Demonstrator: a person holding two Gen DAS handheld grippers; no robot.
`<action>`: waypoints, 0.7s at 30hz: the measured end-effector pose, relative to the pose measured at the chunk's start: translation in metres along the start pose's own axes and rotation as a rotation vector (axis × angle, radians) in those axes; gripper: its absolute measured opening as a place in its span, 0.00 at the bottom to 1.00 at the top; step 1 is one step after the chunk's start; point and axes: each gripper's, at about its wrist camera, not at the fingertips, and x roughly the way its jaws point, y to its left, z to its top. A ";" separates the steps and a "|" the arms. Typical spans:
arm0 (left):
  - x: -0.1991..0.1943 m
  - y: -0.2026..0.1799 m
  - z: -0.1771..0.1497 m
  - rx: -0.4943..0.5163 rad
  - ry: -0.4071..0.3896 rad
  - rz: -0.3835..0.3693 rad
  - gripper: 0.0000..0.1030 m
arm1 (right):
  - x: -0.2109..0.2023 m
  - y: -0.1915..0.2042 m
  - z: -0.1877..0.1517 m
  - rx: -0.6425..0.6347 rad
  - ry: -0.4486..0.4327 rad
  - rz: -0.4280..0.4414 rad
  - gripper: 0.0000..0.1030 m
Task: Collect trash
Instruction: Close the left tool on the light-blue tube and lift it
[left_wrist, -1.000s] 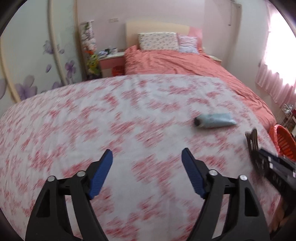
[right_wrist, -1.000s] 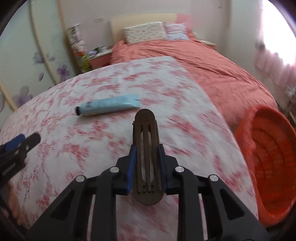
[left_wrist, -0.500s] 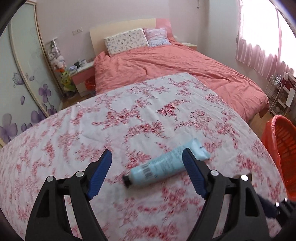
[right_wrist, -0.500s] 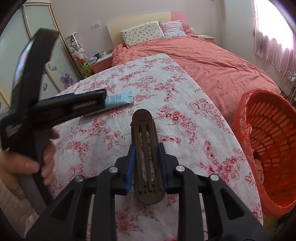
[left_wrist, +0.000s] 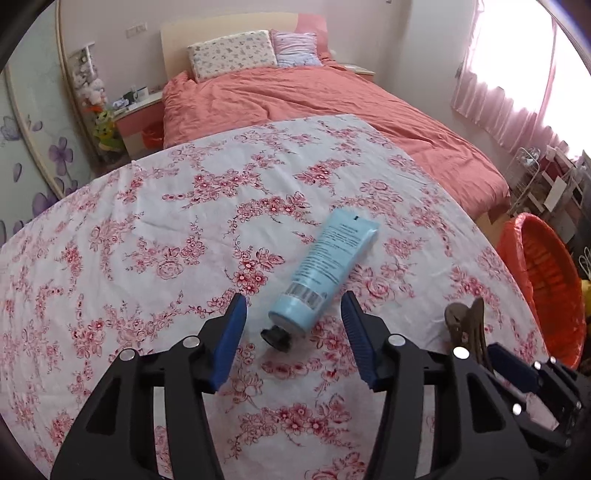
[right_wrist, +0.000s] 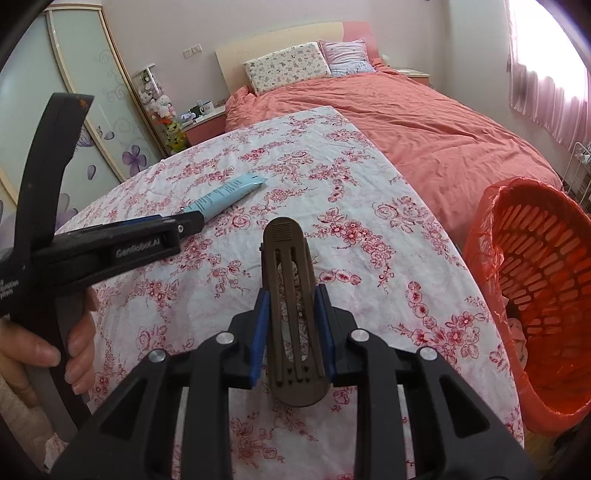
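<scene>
Partway: brown hair clip (right_wrist: 293, 314) clamped in right gripper (right_wrist: 293, 325) fingers, not yet in the orange basket (right_wrist: 554, 280) alongside; left gripper (left_wrist: 291, 332) fingers just narrowing, half-spread astride blue tube (left_wrist: 328, 266) lying on floral table (left_wrist: 147, 240), untouched.

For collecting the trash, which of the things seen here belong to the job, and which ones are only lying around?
Belong to the job:
- blue tube, between the open left tongs, which have just been closing
- brown hair clip, held in the right tongs
- orange basket

Just lying about:
- pillows
- pink duvet
- bedside table
- plush toys
</scene>
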 end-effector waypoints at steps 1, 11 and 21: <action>0.002 -0.002 0.002 -0.005 0.000 -0.003 0.53 | 0.000 0.000 0.000 0.000 0.000 0.000 0.24; 0.010 -0.011 0.004 -0.002 -0.012 0.083 0.28 | 0.000 -0.001 0.000 0.012 -0.001 0.014 0.24; -0.040 0.053 -0.061 -0.094 -0.020 0.158 0.28 | -0.003 0.009 -0.004 -0.033 0.009 0.020 0.24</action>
